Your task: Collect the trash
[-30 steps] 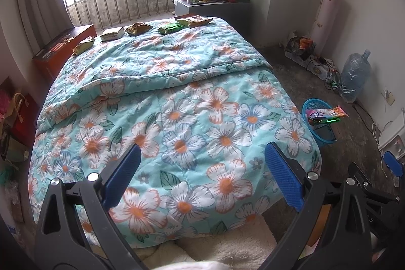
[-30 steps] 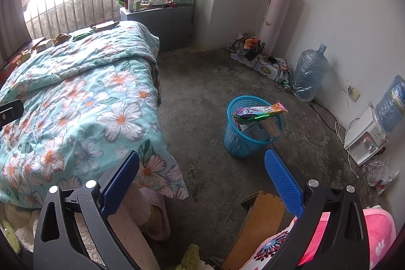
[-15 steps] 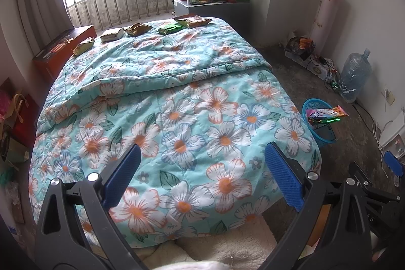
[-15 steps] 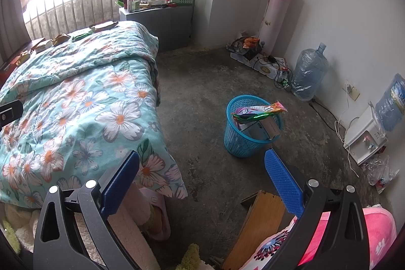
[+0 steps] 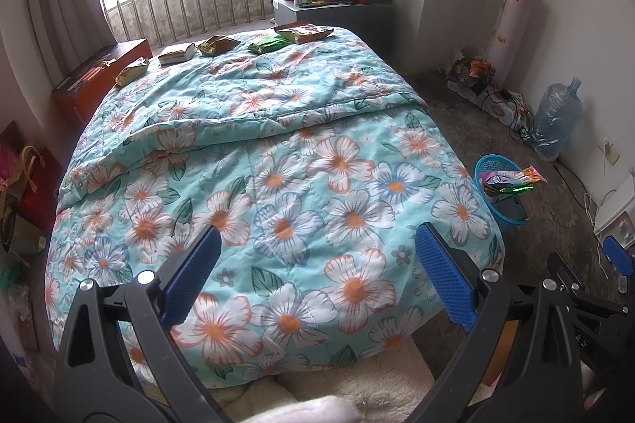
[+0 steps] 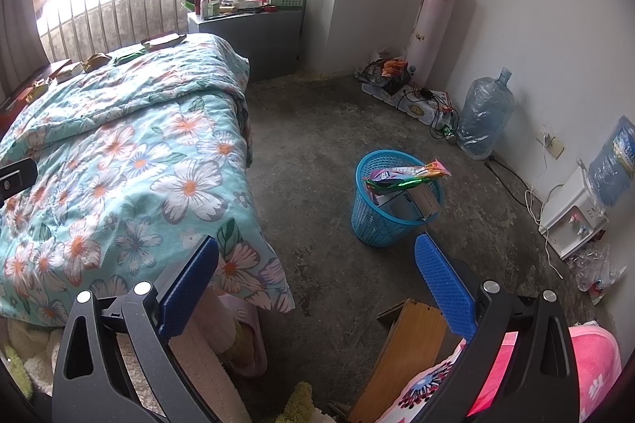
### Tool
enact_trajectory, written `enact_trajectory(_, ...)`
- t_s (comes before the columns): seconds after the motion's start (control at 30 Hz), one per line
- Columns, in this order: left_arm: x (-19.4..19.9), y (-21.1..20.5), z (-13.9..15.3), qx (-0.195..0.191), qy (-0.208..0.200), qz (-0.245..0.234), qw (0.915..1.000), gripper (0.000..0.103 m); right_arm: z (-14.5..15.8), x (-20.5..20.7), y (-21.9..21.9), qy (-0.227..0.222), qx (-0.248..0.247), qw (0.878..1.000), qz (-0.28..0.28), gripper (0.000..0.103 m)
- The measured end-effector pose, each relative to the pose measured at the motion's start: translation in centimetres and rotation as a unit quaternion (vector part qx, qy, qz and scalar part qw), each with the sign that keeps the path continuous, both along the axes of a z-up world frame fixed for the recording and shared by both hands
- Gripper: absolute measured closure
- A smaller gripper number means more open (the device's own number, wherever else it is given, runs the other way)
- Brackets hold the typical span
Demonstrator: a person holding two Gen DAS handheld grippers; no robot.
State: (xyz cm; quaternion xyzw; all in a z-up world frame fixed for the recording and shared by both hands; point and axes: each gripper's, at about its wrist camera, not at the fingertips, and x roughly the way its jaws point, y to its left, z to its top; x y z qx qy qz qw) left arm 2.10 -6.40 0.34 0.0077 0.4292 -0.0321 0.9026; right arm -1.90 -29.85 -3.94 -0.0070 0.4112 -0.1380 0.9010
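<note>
Trash, five or so snack wrappers [image 5: 262,44], lay in a row along the far edge of the bed [image 5: 278,161], well ahead of the left gripper [image 5: 315,276] and far beyond its jaws. The blue basket [image 6: 393,200] stood on the floor just ahead of the right gripper [image 6: 317,272], a little to the right of its jaws, with a long wrapper [image 6: 408,175] resting across its rim rather than down inside.

Risks from here, as I judged them: that perched wrapper could slide off onto the floor if another piece were dropped against it or the rim were knocked. The wrappers on the bed were flat and thin on a soft quilt, so closing jaws might pinch the fabric with them, or skate over the foil. The reach across the bed was long, and the cluttered nightstand [image 5: 337,2] stood just past the rightmost wrapper.

Both grippers were empty, with their jaws spread wide. The left one was held low at the foot of the bed, pointing along its length toward the window. The right one was held beside the bed's corner, angled down at the floor and the basket
</note>
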Motion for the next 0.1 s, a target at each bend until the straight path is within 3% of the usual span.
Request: enact_trajectory(0.1,-0.09,-0.11,0.00,-0.001,0.001,0.001,1.0000,0.009,-0.04,0.00,-0.01,0.000,0.001,1.000,-0.001,0.007)
